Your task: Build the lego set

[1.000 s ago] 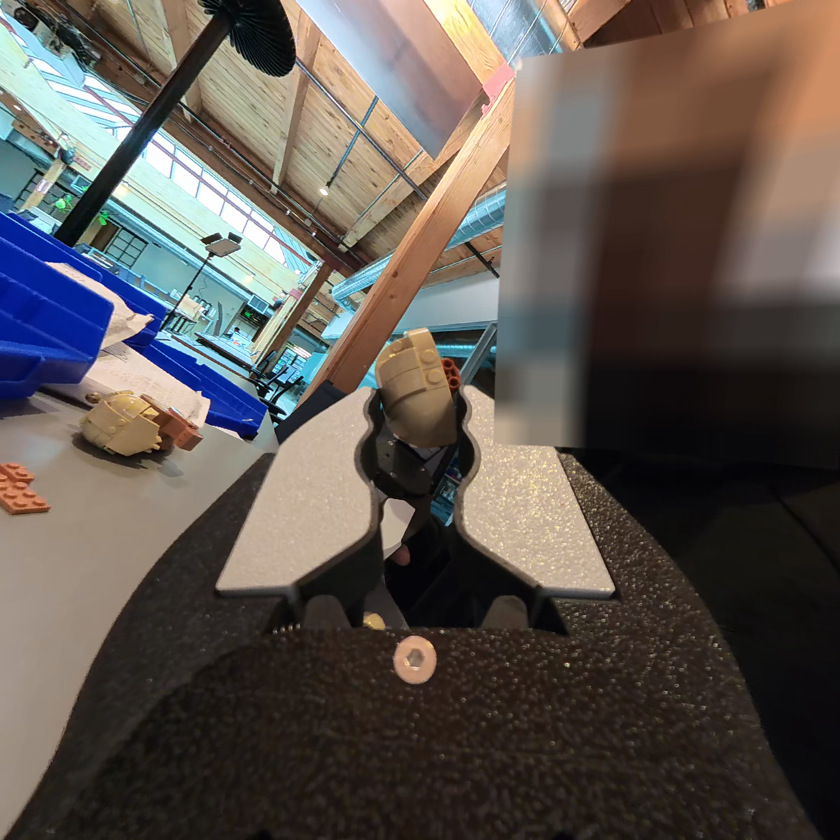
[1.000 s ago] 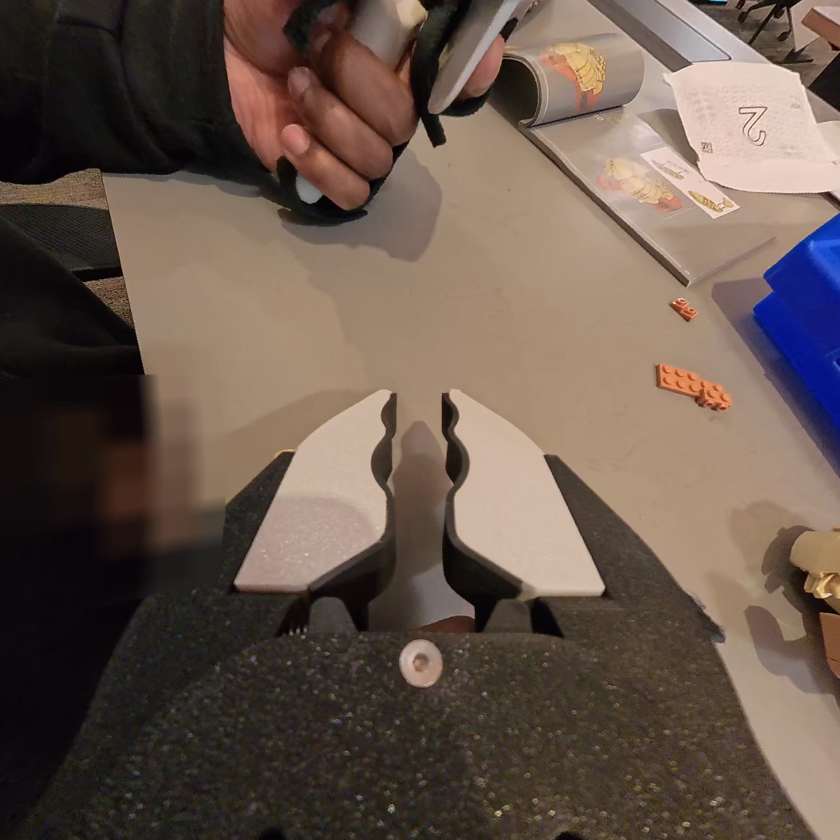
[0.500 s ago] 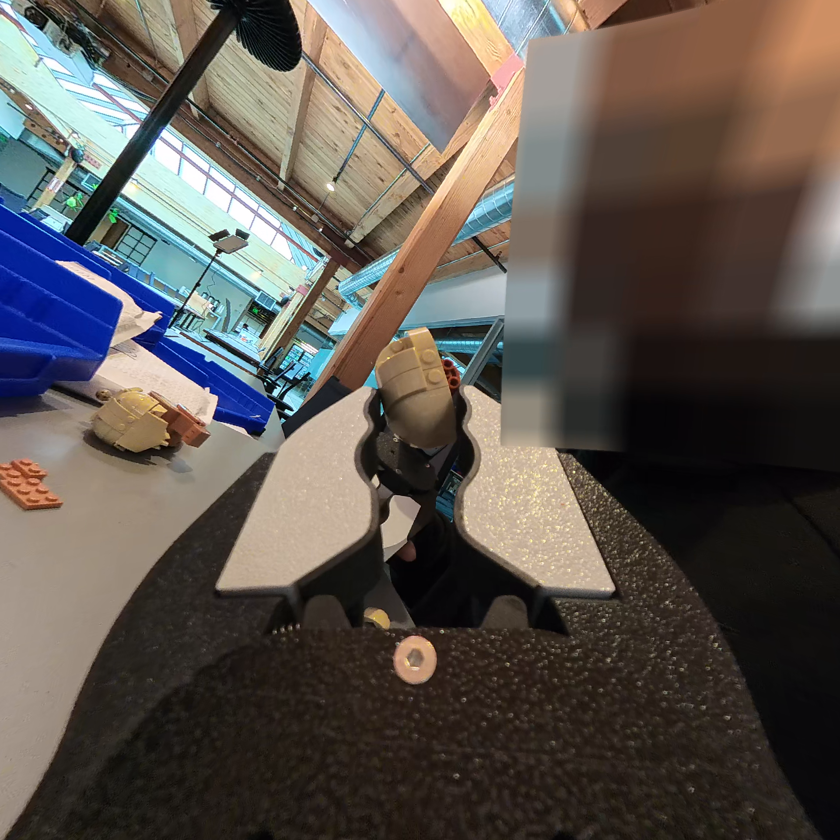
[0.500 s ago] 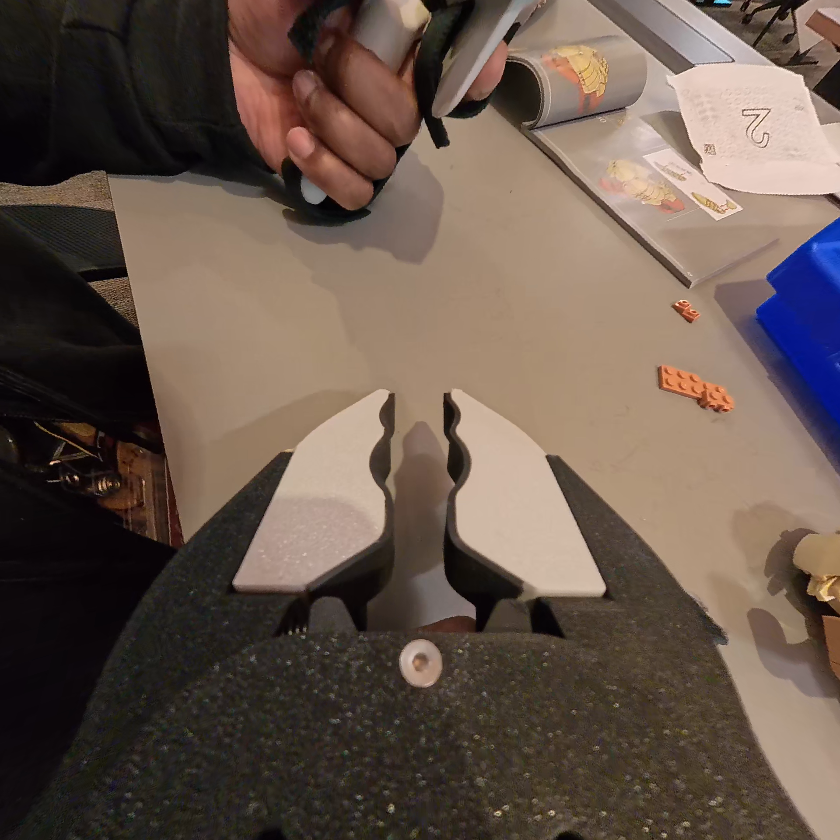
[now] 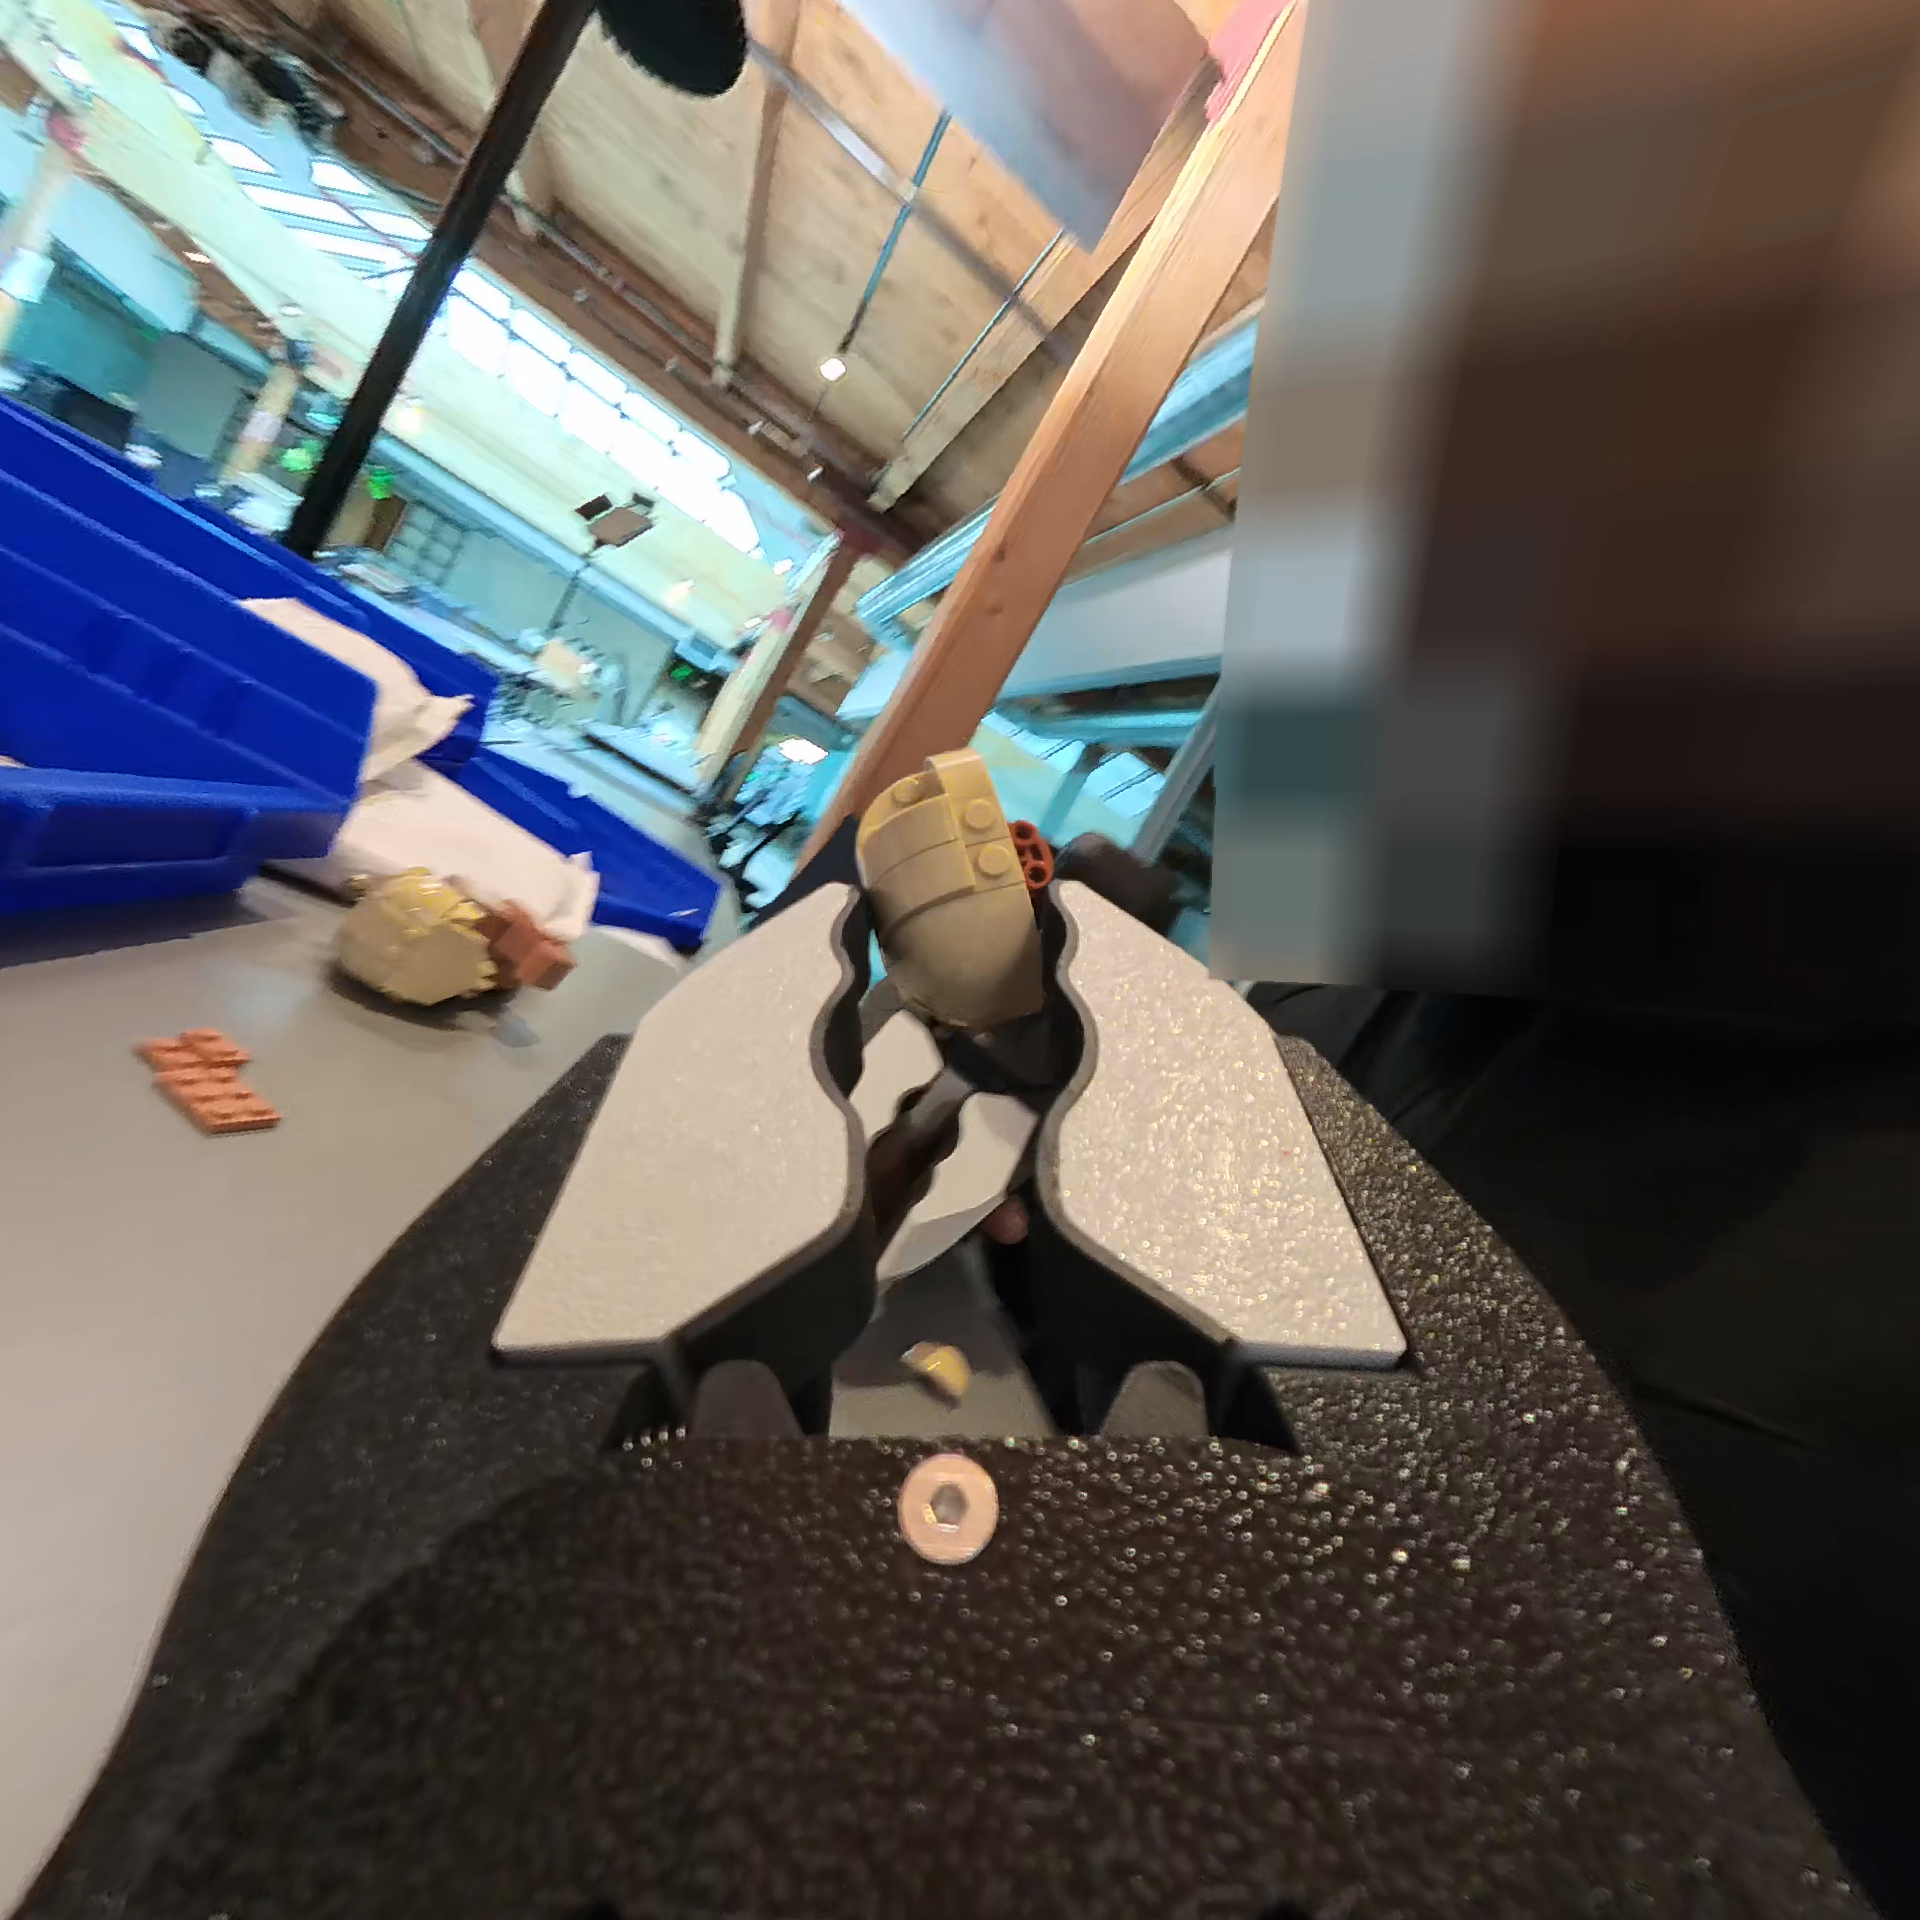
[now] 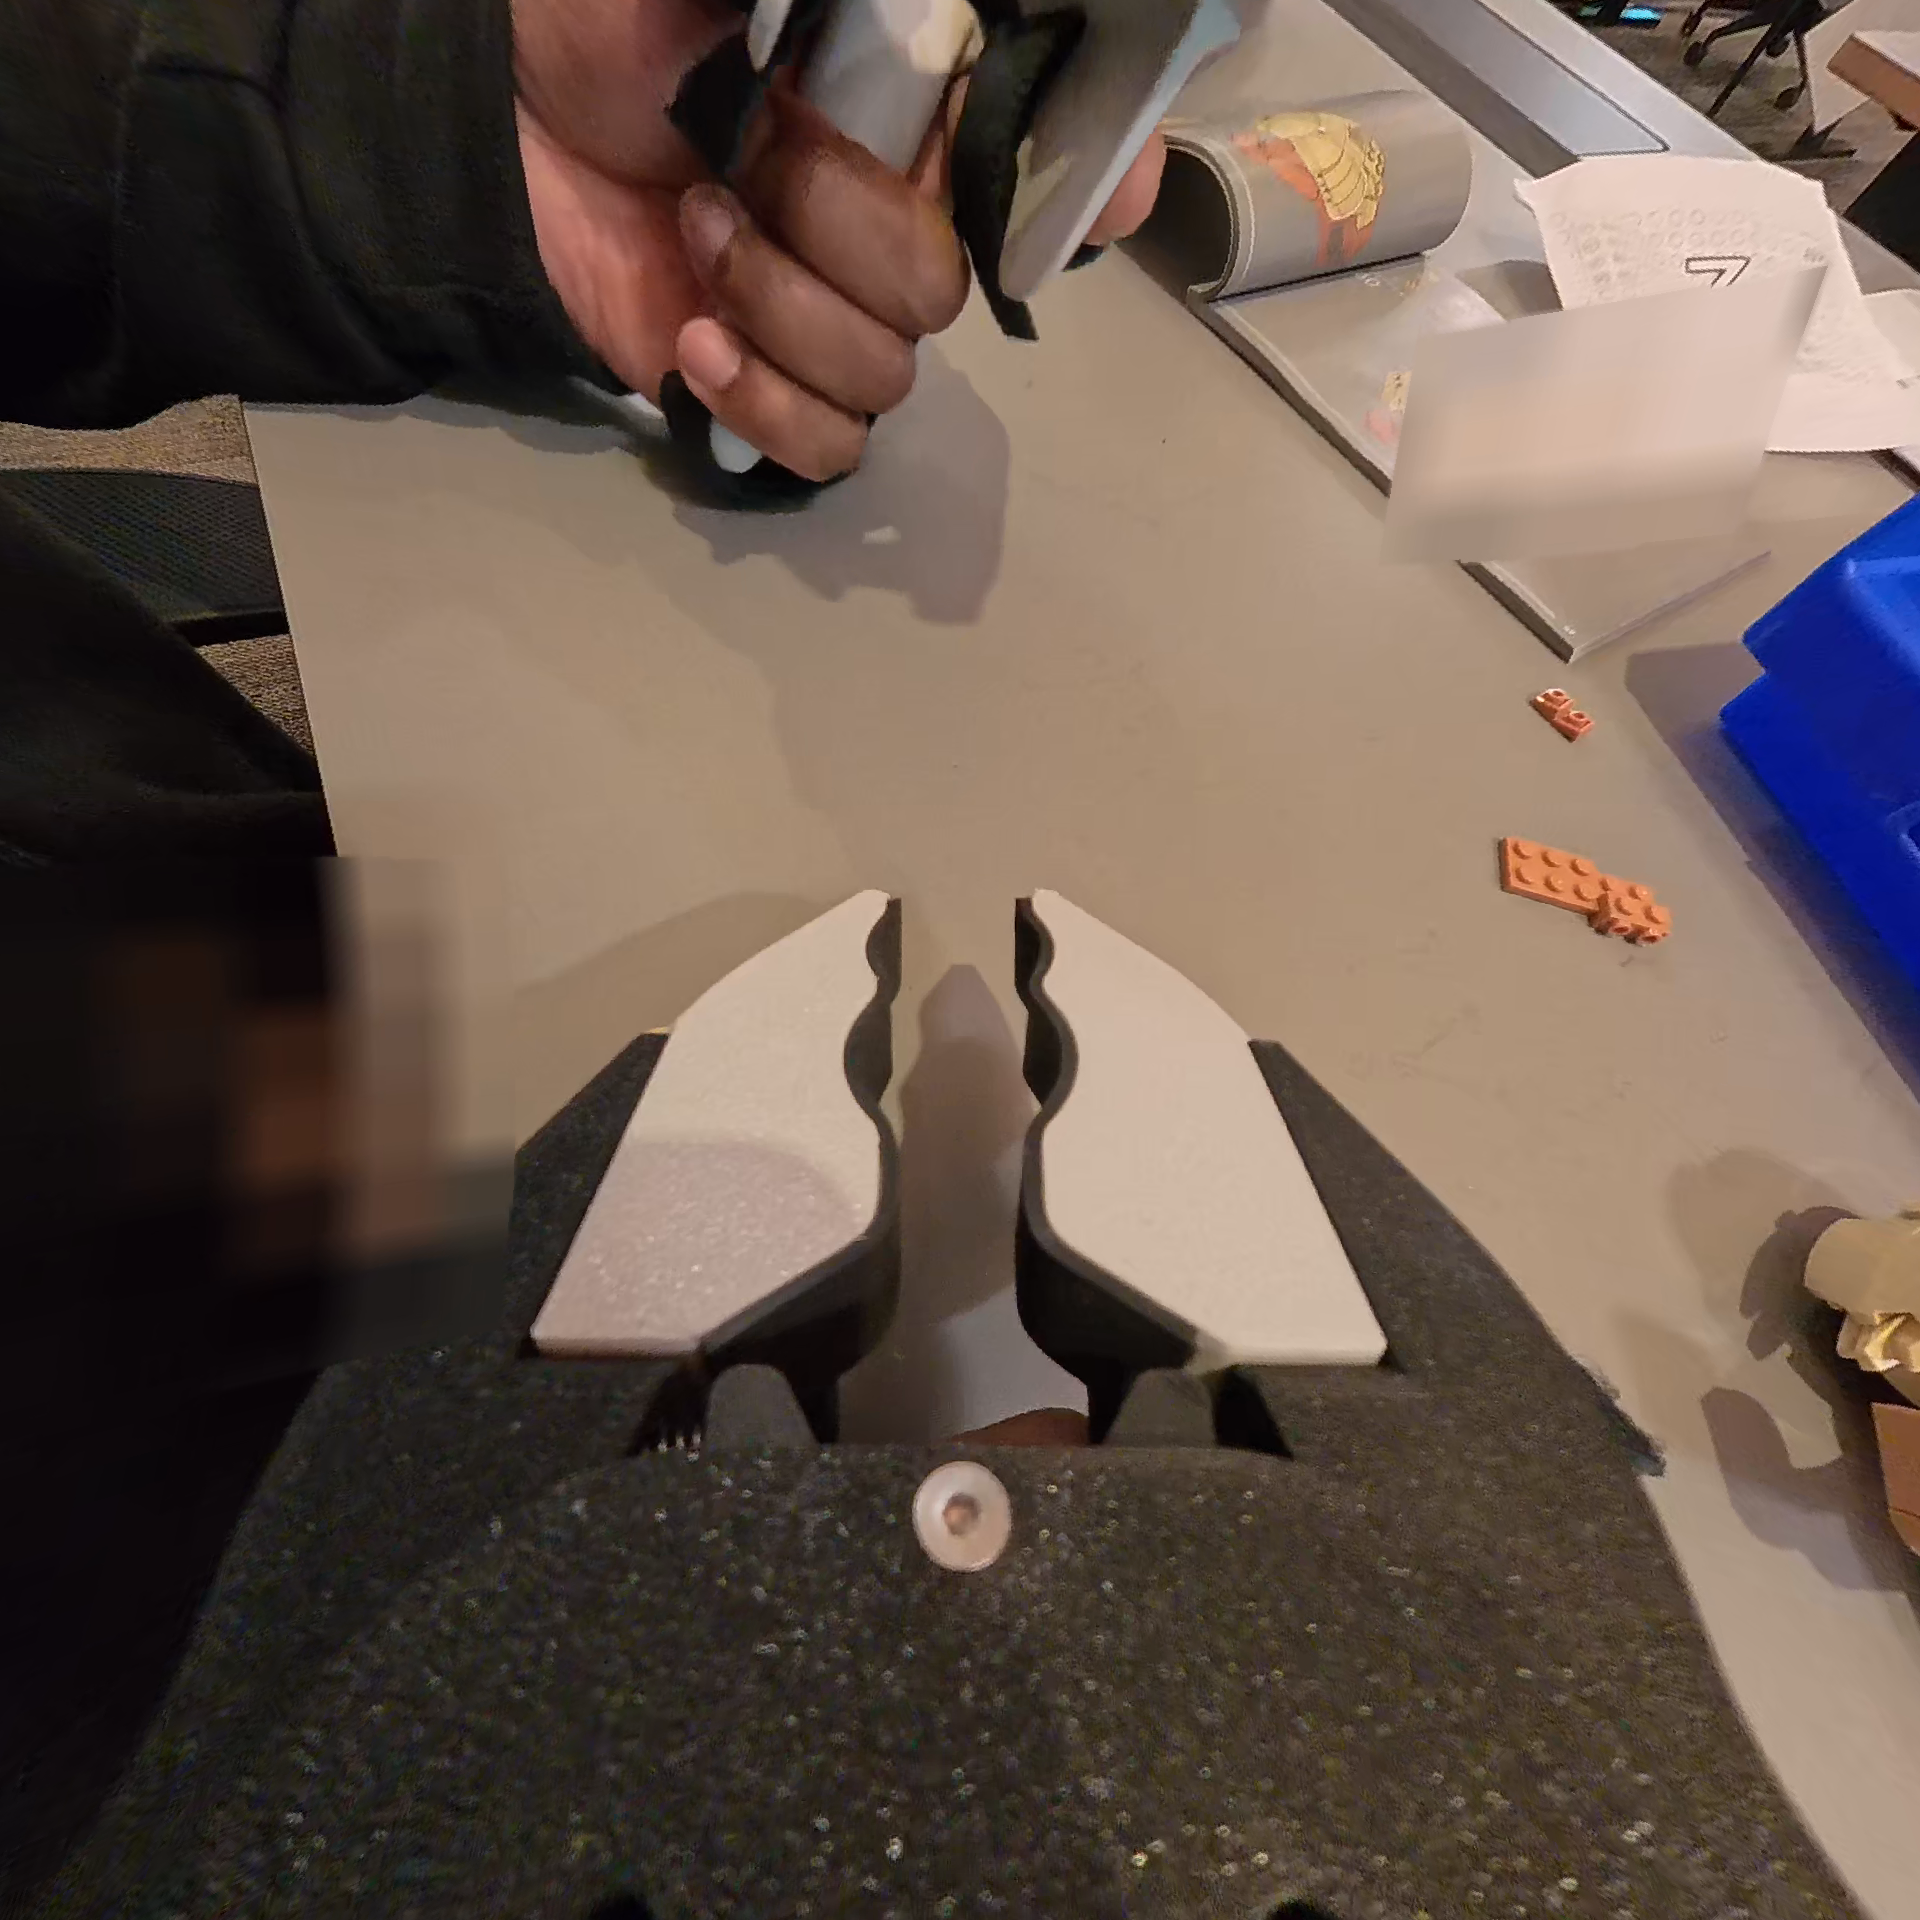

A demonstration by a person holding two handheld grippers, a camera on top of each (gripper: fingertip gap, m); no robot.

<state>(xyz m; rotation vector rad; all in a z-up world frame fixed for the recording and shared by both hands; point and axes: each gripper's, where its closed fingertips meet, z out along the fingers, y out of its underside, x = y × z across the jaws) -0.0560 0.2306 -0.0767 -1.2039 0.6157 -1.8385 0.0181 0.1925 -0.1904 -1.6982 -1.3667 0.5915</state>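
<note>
Step in hand, by judgement: mid-assembly, tan sub-assembly (image 5: 951, 894) pinched between the tips of the left gripper (image 5: 951, 940), raised clear of the grey table (image 6: 1039, 727), brown studded part showing at its far side. Right gripper (image 6: 958, 925) spread, nothing between its fingers, hovering over bare table. Relative to the blue bin (image 6: 1849, 748): orange plate (image 6: 1579, 902) just beside its near wall, small orange piece (image 6: 1564, 715) close by, second tan build (image 5: 436, 938) in front of it, instruction booklet (image 6: 1340, 208) beyond. Next move likely calls for picking the orange plate with the free claw: flat, thin, needs an edge-on pinch. Mating then needs stud alignment.
</note>
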